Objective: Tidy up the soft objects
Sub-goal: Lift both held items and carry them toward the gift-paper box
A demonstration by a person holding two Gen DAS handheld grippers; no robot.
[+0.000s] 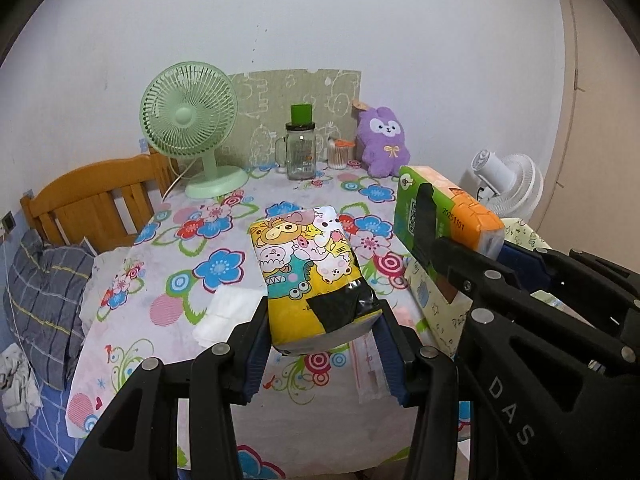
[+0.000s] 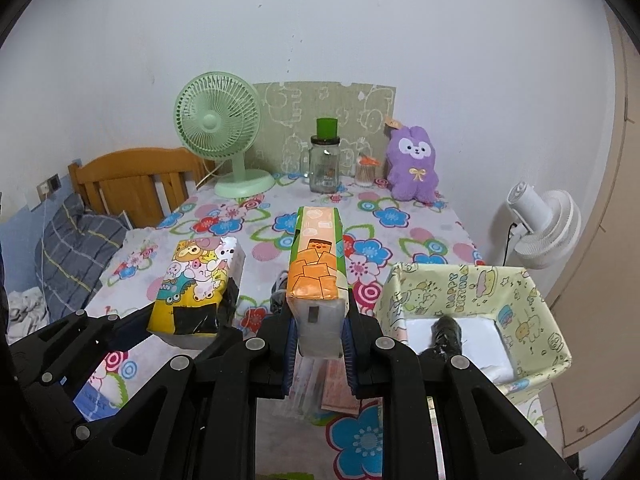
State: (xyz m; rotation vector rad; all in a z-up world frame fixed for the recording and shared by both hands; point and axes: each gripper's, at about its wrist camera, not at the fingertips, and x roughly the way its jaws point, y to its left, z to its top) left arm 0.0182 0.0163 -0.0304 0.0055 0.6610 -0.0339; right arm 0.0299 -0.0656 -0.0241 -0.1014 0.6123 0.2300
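The left gripper (image 1: 324, 344) squeezes a soft yellow tissue pack (image 1: 310, 276) with cartoon animals on it, one blue pad on each side of its near end. The pack is up in the air above the flowery tablecloth (image 1: 180, 264), tilting away from the camera. The right gripper (image 2: 320, 344) pinches an orange and green tissue pack (image 2: 318, 256) with its jaws close together, and this pack is off the table too. In the right wrist view the two packs hang side by side, the yellow one on the left. Just to the right of the orange pack sits a pale yellow paper box (image 2: 532, 300) with little drawings on its walls, and something white and a dark thing lie inside it. A folded white tissue (image 1: 228, 316) rests on the cloth beside the left gripper. At the far end of the table stand a green fan (image 1: 192, 120), a glass jar (image 1: 301, 152) with a green lid, and a purple plush bunny (image 1: 384, 140). A white fan (image 2: 544, 228) stands off to the right, beyond the table.
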